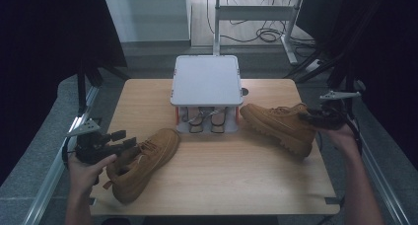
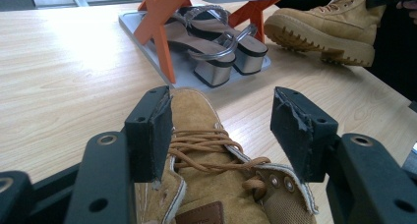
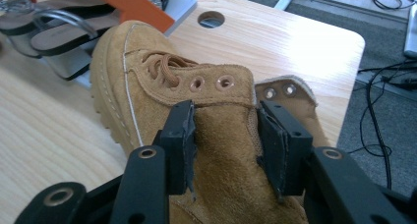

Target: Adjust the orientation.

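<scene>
Jaws, left: the left gripper [image 2: 221,135] is holding its jaws spread wide, one on each side of the left boot [image 2: 216,184], over the laces; neither pad is touching the suede.
Jaws, right: the right gripper [image 3: 223,145] is pinching the collar of the right boot [image 3: 196,116], with the ankle flap sitting between the two pads.
Left boot, place: it is lying on the wooden table [image 1: 222,170] near the person's left hand [image 1: 86,168], toe pointing toward the shoe rack [image 1: 207,82].
Right boot, place: it is hanging tilted at the table's right side, toe toward the rack, heel end raised in the gripper; whether the sole is touching the wood I cannot tell.
Rack: a pair of block-heeled sandals [image 2: 216,47] is sitting on its lower shelf, under the grey top.
Weight: these boots are likely fairly heavy for a two-pad grip, with thick lugged soles pulling the toe down.
Stiffness: the sole and toe are looking stiff, while the collar and tongue are soft and folding under pressure.
Surface: the suede is offering good friction, so slipping is a small worry.
Where to hold: the padded collar rim, or the side wall by the eyelets, is probably giving the firmest purchase; the laces alone would be sagging.
Risk: a collar grip is letting the boot swing nose-down.
</scene>
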A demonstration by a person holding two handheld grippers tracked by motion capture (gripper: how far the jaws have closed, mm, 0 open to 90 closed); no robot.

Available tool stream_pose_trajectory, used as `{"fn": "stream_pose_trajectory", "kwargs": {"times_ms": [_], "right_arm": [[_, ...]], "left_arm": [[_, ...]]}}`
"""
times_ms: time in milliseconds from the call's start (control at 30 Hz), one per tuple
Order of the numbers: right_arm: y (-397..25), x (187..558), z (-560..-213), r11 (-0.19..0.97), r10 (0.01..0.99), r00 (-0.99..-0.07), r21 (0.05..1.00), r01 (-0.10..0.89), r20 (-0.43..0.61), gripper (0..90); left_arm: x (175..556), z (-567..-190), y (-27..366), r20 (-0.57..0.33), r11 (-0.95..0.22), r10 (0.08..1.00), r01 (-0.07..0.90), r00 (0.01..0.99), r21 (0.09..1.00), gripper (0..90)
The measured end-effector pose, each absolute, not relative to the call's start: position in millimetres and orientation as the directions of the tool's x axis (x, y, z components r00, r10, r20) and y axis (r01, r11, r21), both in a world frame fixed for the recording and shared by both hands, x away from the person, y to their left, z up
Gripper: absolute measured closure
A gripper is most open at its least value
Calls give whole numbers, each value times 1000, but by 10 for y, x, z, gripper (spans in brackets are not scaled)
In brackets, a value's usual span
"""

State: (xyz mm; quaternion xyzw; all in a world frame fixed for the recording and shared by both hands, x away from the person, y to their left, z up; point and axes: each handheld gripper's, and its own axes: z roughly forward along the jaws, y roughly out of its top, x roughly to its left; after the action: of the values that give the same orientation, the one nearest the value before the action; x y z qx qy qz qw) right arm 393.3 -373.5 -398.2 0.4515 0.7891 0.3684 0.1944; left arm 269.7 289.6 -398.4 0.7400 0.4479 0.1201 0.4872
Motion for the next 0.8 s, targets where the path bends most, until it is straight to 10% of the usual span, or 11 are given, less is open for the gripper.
{"fn": "stream_pose_trajectory", "kwargs": {"times_ms": [800], "right_arm": [[-3536, 3580, -4109, 422, 784, -621, 738, 527, -5, 494]], "left_arm": [[2688, -3990, 2888, -255, -129, 779, 545, 572, 829, 412]]}}
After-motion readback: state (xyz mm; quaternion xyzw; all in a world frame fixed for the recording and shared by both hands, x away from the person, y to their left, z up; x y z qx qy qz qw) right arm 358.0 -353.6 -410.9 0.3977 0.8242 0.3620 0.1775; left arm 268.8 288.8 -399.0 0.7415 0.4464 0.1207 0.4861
